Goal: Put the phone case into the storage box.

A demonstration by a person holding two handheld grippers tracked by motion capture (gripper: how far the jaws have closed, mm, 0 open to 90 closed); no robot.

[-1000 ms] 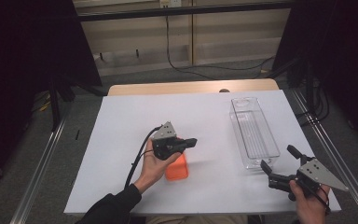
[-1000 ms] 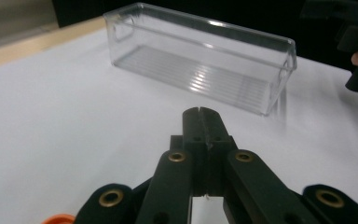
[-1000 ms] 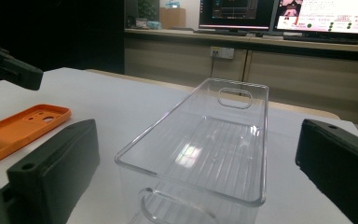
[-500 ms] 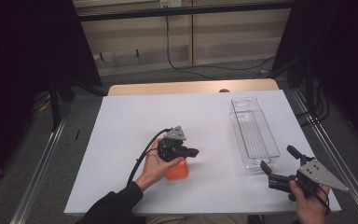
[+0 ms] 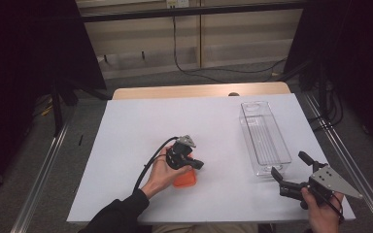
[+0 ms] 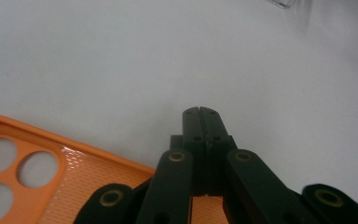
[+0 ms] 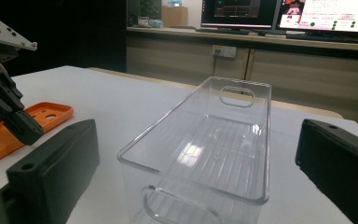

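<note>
An orange phone case (image 5: pixel 184 178) lies flat on the white table (image 5: pixel 136 126), its camera cutouts seen in the left gripper view (image 6: pixel 51 177). My left gripper (image 5: pixel 197 165) hovers right over the case, jaws shut with nothing between them (image 6: pixel 199 112); their tips reach past the case's edge over bare table. Whether it touches the case I cannot tell. My right gripper (image 5: pixel 289 164) is held open at the near end of a clear plastic tray (image 5: pixel 263 136). In the right gripper view (image 7: pixel 196 186) the empty tray (image 7: pixel 205 140) stands between the wide-apart jaws.
The tray lies lengthwise on the right side of the table. The right gripper view has the case (image 7: pixel 9 135) and left gripper (image 7: pixel 28 133) off to its left. A wooden edge (image 5: pixel 199 91) runs behind the white top. Dark floor and metal rails surround the table.
The left gripper has shifted slightly right and its jaws have tipped down toward the orange case. The right gripper and the tray have stayed put.
</note>
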